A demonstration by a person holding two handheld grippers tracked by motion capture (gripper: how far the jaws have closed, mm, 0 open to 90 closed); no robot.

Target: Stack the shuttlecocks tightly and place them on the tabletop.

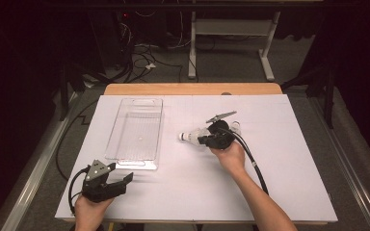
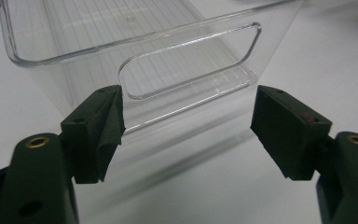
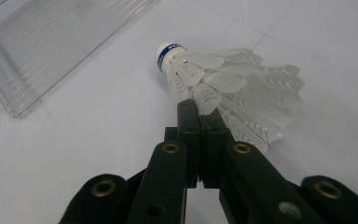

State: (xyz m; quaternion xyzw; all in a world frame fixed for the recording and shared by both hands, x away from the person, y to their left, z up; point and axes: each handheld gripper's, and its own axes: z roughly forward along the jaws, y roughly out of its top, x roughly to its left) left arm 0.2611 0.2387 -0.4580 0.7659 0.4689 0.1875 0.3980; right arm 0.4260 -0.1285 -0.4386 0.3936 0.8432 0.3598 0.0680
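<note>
A white feathered shuttlecock (image 1: 191,136) with a blue band on its cork lies on the white board, cork pointing left toward the bin. My right gripper (image 1: 201,140) is shut, its jaw tips pinching the edge of the shuttlecock (image 3: 223,84) skirt; in the right gripper view the right gripper (image 3: 198,109) has its jaws pressed together on a feather. A clear, empty plastic bin (image 1: 137,130) stands at centre left. My left gripper (image 1: 119,172) rests near the front left, open, just short of the bin's near end. In the left gripper view the left gripper (image 2: 186,126) frames the handle cut-out of the bin (image 2: 135,42).
The white board (image 1: 279,183) covers a wooden table (image 1: 192,89) whose far edge shows beyond it. A black cable (image 1: 255,166) trails from the right gripper over the board. Dark floor with cables and a white table frame (image 1: 231,29) lie behind.
</note>
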